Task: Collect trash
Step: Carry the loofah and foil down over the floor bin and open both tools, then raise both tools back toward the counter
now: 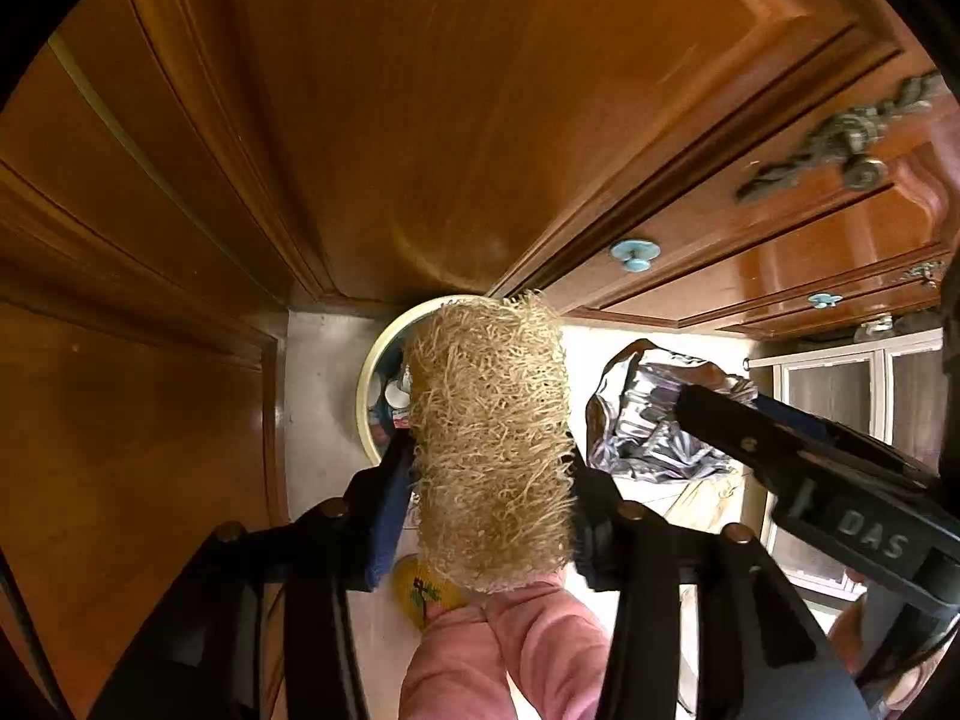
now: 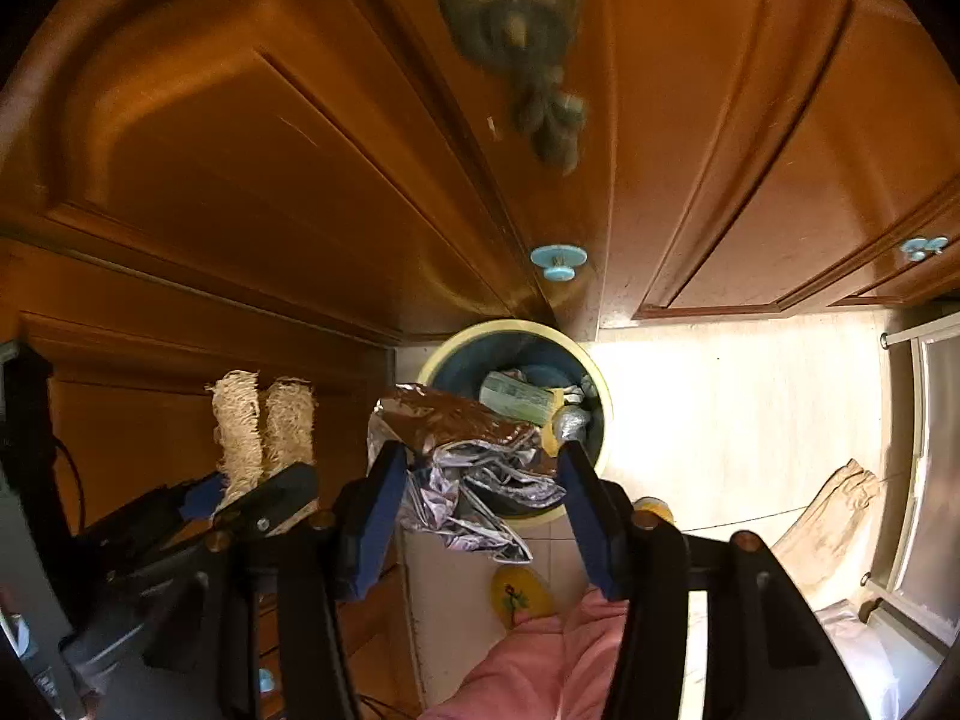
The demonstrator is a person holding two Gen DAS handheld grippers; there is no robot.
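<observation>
Crumpled foil wrapper (image 2: 462, 468) sits pinched in my right gripper (image 2: 480, 480), directly over the bin (image 2: 600, 420) (already part full). My left gripper (image 1: 492, 480) clamps a loofah (image 1: 489, 438) upright, off to the bin's left, farther away.

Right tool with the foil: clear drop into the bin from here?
Probably yes. The right tool holds the foil right over the bin, whose mouth is open; the left tool with the loofah sits off to the side.
</observation>
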